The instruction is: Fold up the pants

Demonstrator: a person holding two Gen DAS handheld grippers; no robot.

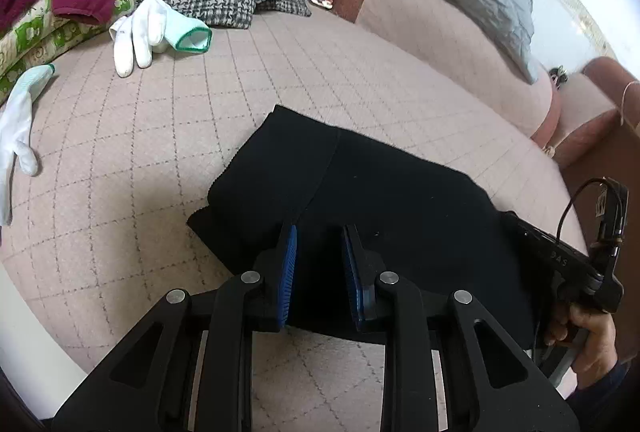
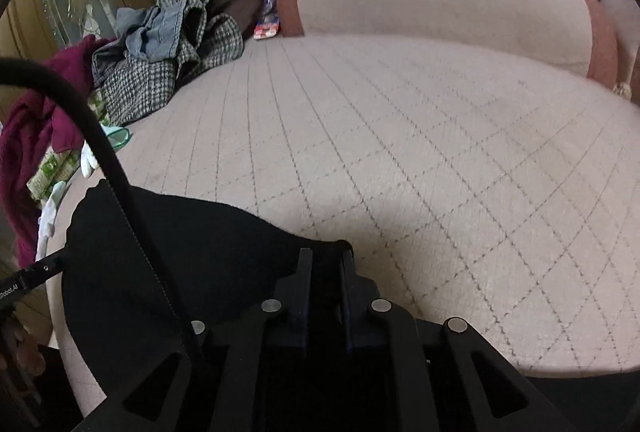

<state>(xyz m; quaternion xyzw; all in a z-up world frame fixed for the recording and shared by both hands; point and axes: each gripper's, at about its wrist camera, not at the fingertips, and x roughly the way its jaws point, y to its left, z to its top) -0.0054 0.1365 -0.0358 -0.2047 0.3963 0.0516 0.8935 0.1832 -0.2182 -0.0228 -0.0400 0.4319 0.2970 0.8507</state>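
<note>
Black pants (image 1: 360,200) lie under both grippers' jaws.

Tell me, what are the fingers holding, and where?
The black pants: the right gripper pinches their right-hand edge. The left gripper has its fingers astride the near edge; whether they grip is unclear.

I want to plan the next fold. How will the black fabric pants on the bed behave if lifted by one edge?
The black fabric pants probably go floppy: they lie flat in soft layers. They likely drape and unfold, since their edge looks wavy in the right wrist view.
</note>
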